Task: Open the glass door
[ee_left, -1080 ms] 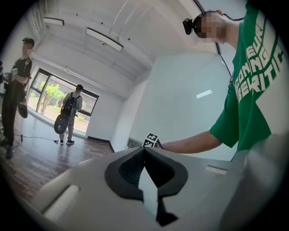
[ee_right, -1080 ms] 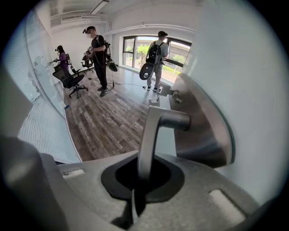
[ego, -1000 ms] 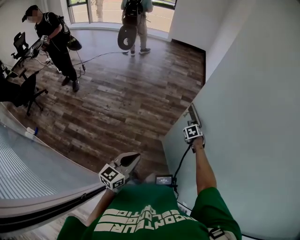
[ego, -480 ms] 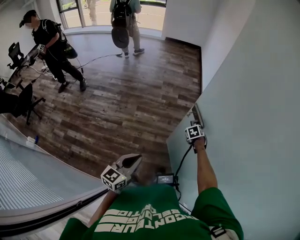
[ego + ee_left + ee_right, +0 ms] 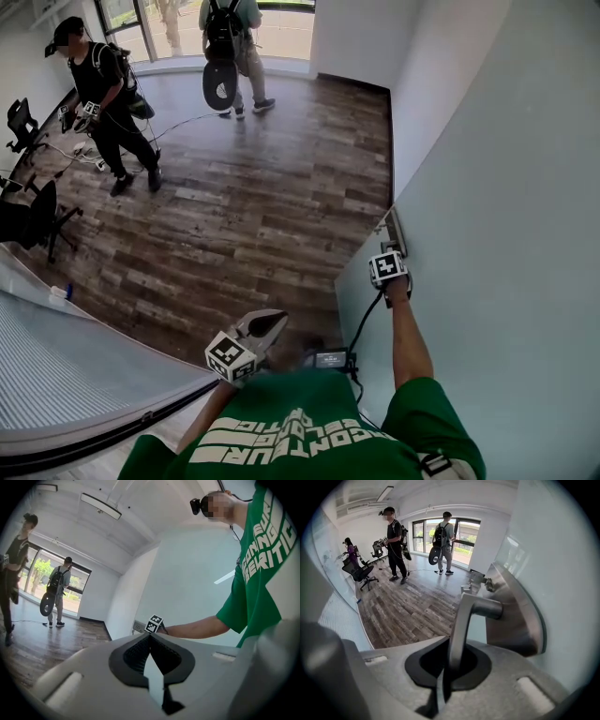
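Bright daylight enters through the far windows [image 5: 169, 23], while both gripper views warp and blacken at the edges.

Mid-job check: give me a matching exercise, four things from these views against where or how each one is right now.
Things:
1. right hand-held gripper
2. left hand-held gripper
3. person with backpack
4. black office chair

States or places:
A. standing by the far window
B. shut, nothing between its jaws
C. at the left edge of the head view
D. shut on the door handle

Pairs: 1-D, 2-B, 3-A, 4-C.
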`<state>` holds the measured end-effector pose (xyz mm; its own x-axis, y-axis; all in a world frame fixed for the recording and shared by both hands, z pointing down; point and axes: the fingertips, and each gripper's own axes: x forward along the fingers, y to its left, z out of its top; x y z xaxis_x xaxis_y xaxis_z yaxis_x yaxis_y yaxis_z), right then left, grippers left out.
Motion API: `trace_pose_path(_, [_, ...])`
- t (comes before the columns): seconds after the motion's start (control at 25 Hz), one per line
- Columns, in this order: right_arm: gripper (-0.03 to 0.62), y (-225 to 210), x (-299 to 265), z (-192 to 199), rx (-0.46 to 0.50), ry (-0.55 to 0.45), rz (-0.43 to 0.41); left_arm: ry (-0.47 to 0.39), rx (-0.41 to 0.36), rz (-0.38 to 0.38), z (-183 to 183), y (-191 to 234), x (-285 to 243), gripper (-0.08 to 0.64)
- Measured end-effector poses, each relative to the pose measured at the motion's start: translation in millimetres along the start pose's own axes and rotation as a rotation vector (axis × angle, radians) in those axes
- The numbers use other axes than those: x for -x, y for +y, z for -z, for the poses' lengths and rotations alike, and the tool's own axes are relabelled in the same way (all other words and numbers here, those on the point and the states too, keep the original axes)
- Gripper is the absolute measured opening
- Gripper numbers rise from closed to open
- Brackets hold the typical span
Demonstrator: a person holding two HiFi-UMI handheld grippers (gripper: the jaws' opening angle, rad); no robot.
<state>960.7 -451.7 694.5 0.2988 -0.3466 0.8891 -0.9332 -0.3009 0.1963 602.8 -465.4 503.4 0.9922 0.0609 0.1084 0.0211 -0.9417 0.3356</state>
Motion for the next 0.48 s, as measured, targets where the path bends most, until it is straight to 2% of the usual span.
trace_pose_path(0.16, [-0.006,-24.8,6.2,7.9,-0.019,0.030,0.065,0.003,-0.002,0.001,0.2,-0.9,-7.4,0.015])
trace_pose_path(0.32, [-0.006,-31.7,-5.7,15.1,-0.060,0.022,0.015,0.003,-0.003,-0.015,0.8,-0.5,-11.3,0.015])
trace_pose_path(0.48, [-0.007,-51.3,-2.3,15.6,-0.068,0.024,0.056,-0.004,0.002,-0.032,2.1,1.1,-11.9,0.015])
